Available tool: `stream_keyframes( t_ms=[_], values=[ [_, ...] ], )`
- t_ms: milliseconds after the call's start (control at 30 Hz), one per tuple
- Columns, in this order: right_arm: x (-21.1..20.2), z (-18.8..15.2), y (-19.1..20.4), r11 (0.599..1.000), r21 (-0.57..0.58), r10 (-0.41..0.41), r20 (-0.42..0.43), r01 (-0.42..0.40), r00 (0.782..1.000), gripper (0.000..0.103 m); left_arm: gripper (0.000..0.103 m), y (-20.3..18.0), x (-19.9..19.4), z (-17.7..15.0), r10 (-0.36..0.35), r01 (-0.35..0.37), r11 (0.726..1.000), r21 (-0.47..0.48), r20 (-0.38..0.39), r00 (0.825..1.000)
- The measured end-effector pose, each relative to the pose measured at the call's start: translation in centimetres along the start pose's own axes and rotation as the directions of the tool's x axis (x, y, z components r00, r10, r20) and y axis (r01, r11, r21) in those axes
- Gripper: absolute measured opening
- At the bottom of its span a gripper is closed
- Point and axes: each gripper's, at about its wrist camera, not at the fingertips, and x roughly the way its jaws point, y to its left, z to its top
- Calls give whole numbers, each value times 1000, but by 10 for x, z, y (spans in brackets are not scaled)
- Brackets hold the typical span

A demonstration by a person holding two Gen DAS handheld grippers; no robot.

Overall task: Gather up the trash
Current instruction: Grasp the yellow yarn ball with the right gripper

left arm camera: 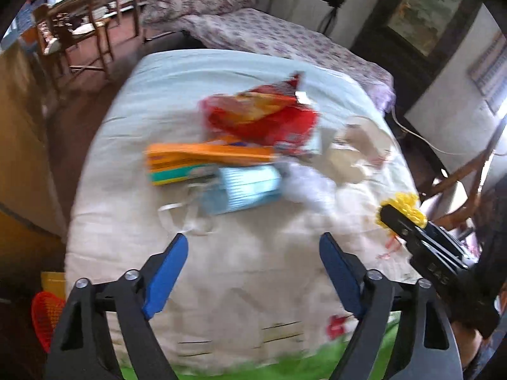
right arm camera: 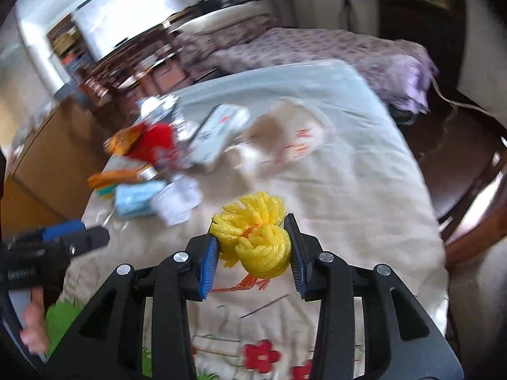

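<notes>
Right gripper (right arm camera: 253,250): clamped on the crumpled yellow foam net (right arm camera: 253,237), lifted clear for carrying off.
Left gripper (left arm camera: 253,272): jaws wide, empty, nearer than the blue face mask (left arm camera: 240,190).
Beyond mask: red snack bag (left arm camera: 263,117), orange packet (left arm camera: 206,155), still uncollected.

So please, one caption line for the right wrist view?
Right gripper shut on yellow foam net above the bed, remaining trash beyond.
</notes>
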Motion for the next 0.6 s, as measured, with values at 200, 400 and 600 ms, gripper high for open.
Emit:
stream_keyframes(
  t_ms=[200,400,600],
  values=[
    [0,7,-26,995,93,-21,19,19,1000,40,71,-44,18,12,5,-5,995,102,8,1000],
    [0,9,-36,991,129,-30,37,25,999,40,54,-42,49,26,-9,10,1000,22,-56,998],
    [3,9,-34,993,113,-29,26,26,999,40,51,-35,69,39,-46,39,996,-81,-85,995]
  ],
)
